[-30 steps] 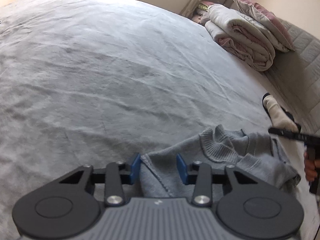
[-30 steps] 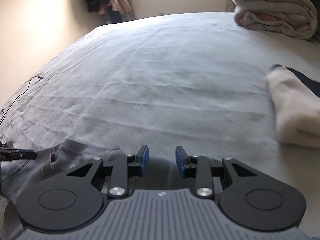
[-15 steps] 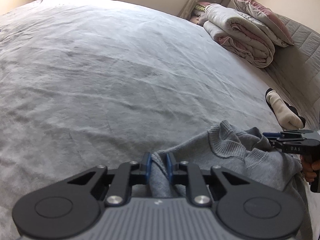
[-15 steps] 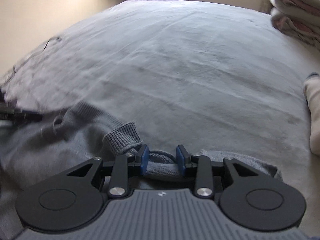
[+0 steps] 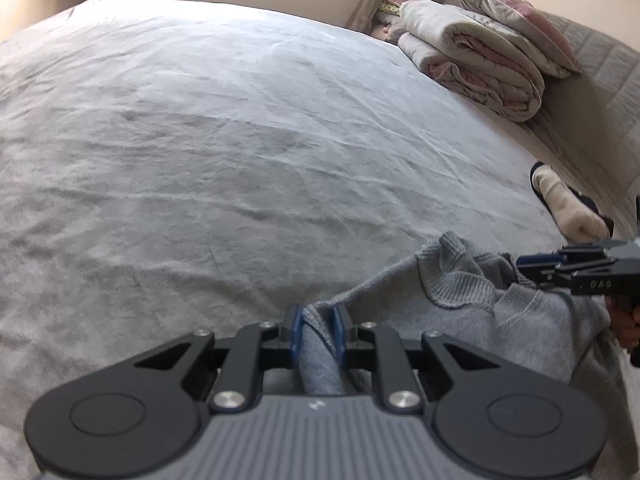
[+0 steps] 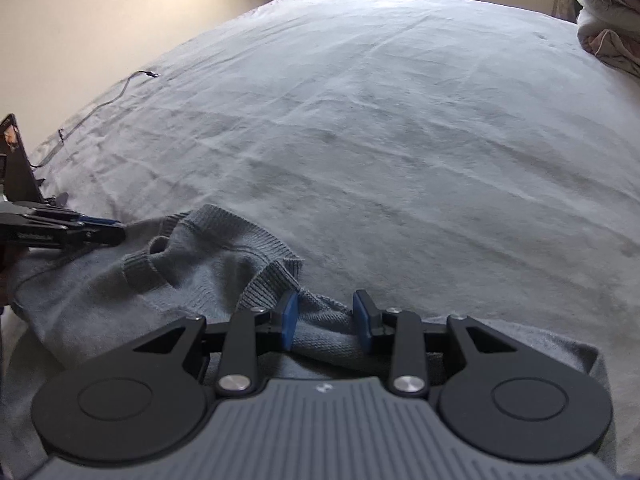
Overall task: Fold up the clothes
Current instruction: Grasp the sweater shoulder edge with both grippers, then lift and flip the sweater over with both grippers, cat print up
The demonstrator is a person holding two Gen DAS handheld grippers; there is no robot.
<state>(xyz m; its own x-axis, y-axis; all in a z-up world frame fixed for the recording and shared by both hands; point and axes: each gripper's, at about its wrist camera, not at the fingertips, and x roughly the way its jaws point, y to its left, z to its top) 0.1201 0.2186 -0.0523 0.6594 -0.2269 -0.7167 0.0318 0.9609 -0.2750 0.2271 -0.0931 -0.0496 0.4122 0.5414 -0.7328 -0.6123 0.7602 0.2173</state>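
A grey knitted sweater (image 5: 460, 292) lies crumpled at the near edge of the grey bed sheet (image 5: 240, 140). My left gripper (image 5: 318, 330) is shut on a fold of its edge, with the cloth pinched between the blue pads. In the right wrist view the sweater (image 6: 180, 272) shows its ribbed neck opening, and the left gripper (image 6: 100, 228) reaches in from the left, holding the cloth. My right gripper (image 6: 325, 320) stands open, and a ribbed edge of the sweater lies between its pads. From the left wrist view the right gripper (image 5: 536, 260) comes in from the right edge.
Folded quilts and a pillow (image 5: 480, 60) are stacked at the far right of the bed. A rolled cream garment (image 5: 568, 208) lies near the right edge. A thin cable (image 6: 100, 108) and a dark flat object (image 6: 16, 160) sit at the bed's left side.
My left gripper has shut on the sweater's edge. My right gripper has moved from bare sheet to the sweater, still open, with cloth now between its pads.
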